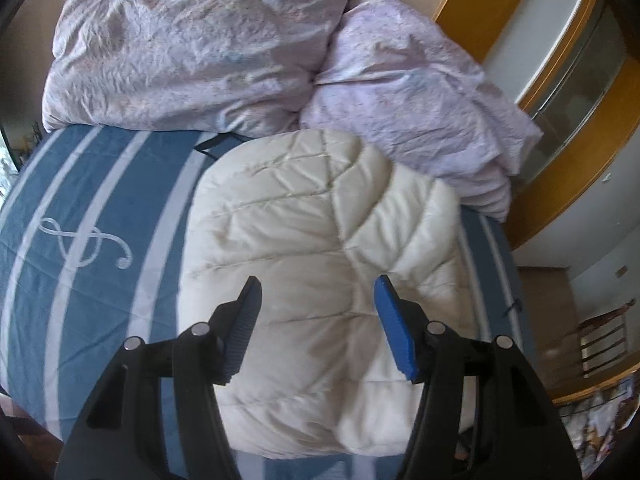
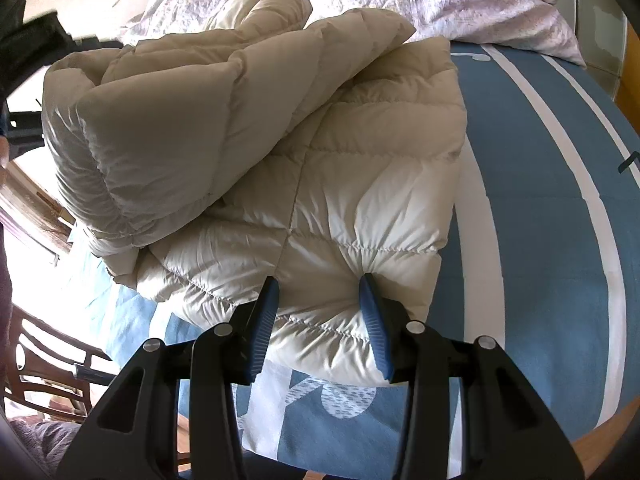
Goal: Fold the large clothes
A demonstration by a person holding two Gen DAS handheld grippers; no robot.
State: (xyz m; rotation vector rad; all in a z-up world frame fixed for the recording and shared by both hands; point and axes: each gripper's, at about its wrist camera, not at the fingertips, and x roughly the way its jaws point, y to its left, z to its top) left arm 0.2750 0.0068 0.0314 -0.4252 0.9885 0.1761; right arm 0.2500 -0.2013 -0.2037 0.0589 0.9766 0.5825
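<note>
the left wrist view alone shows the cream quilted jacket (image 1: 320, 248) from above, lying flat on the blue striped bed cover (image 1: 80, 240). the right wrist view alone shows its folded part bulging up over the lower layer (image 2: 340, 208). the jacket's near edge is hidden behind both grippers. the left gripper (image 1: 318, 292) stands wide apart above the jacket, holding nothing. the right gripper (image 2: 320, 292) is apart, its fingertips (image 2: 366, 288) pressing the jacket's edge. beyond lies a crumpled lilac duvet (image 1: 200, 40).
</note>
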